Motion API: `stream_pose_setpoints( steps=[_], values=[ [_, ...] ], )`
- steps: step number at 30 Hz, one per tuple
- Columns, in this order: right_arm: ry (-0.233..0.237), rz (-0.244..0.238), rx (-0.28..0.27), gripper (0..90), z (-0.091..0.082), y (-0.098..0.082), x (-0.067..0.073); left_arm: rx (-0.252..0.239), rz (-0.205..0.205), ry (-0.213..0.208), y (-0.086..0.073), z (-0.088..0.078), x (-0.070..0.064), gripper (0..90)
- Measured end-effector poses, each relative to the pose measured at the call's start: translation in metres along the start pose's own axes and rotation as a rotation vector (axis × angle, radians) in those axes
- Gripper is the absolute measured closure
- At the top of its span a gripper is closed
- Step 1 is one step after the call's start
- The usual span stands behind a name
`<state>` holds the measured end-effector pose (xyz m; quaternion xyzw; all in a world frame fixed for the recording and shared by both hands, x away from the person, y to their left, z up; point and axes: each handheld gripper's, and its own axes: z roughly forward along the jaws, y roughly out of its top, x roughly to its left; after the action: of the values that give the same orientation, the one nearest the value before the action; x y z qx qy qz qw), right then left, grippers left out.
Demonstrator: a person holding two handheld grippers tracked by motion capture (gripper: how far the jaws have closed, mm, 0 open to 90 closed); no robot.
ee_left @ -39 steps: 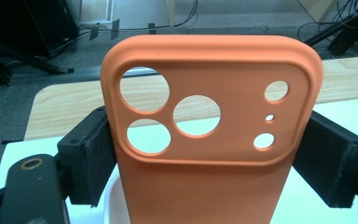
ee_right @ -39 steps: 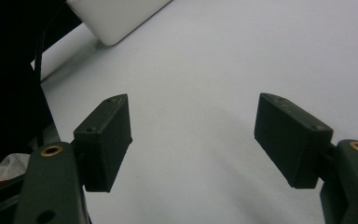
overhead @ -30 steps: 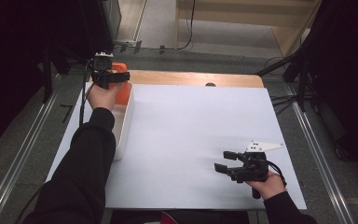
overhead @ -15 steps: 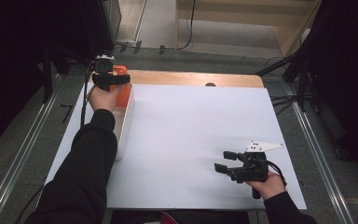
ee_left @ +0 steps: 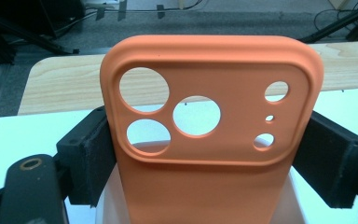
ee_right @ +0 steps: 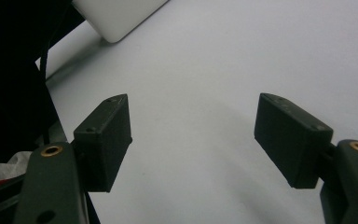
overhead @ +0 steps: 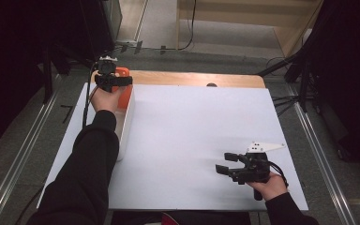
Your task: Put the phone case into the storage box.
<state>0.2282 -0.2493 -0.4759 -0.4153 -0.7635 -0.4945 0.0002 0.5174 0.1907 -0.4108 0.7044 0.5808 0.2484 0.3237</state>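
An orange phone case [ee_left: 209, 140] with several round camera holes stands upright between the jaws of my left gripper [ee_left: 212, 156], whose pads press on its two side edges. From above, my left gripper [overhead: 115, 80] holds the orange case [overhead: 124, 91] over the far end of a white tray [overhead: 124, 126] at the table's far left. My right gripper [overhead: 224, 164] hovers low over the white table top [overhead: 192, 122] at the near right. Its jaws stand wide apart with nothing between them, as my right gripper [ee_right: 198, 135] shows in its own view.
The long white tray [ee_right: 116, 16] lies along the table's left side. A bare wooden strip [overhead: 192, 78] runs along the far edge. Dark stands and cables [overhead: 304, 84] stand on the floor beyond the right edge.
The left gripper with the orange case has shifted only slightly over the tray's far end. The right gripper has kept still.
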Motion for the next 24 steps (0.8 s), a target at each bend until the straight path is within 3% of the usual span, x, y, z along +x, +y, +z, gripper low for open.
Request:
stream_pose_setpoints(
  steps=[13, 16, 24],
  values=[
    [-0.001, 0.001, 0.002, 26.2, -0.0009, 0.0001, 0.0007, 0.005, 0.016, -0.013, -0.0024, 0.0017, -0.0012, 14.8],
    [-0.001, -0.001, 0.005, 26.2, -0.0008, 0.0000, 0.0010, 0.008, 0.035, 0.018, -0.0026, 0.0019, -0.0032, 14.0],
    [0.001, -0.002, 0.004, 26.2, -0.0007, 0.0000, 0.0010, -0.015, -0.003, 0.006, -0.0001, -0.0009, -0.0006, 7.4]
  ],
)
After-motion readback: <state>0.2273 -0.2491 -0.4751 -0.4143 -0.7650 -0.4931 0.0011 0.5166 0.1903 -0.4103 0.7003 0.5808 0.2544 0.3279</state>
